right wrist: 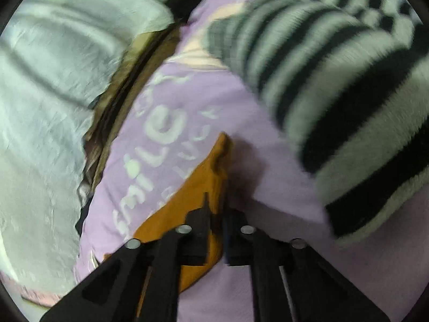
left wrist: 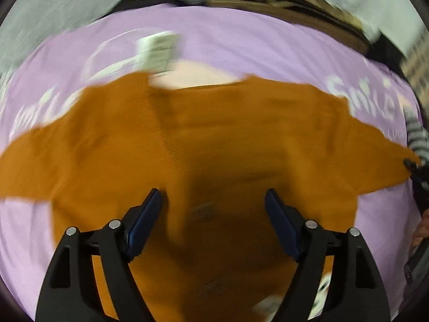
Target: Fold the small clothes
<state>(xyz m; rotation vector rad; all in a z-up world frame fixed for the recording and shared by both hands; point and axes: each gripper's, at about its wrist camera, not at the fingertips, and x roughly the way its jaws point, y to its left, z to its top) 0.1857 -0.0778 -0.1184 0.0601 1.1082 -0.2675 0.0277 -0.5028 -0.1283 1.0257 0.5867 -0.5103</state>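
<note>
Orange garment is spread flat on the lilac sheet, body toward the near edge, neckline toward the far edge, where a white paper tag lies. Long axis is set by the sleeves: run left to right across the sheet in the left wrist view.

Left gripper is held above the middle of the body, jaws wide, nothing between the pads; cloth is seen below them, contact cannot be told through the blur.

Right gripper is at the right sleeve tip, jaws narrowed to nearly nothing with the orange cuff pinched between them. In the right wrist view the sleeve runs forward from the fingers toward the far right of the sheet. A striped black-and-white piece lies just beyond, near the right edge, apart from the cuff.

Judgement: right hand is the nearer one for the sleeve fold; cuff would be carried inward along the sleeve axis, toward the left gripper over the body.
</note>
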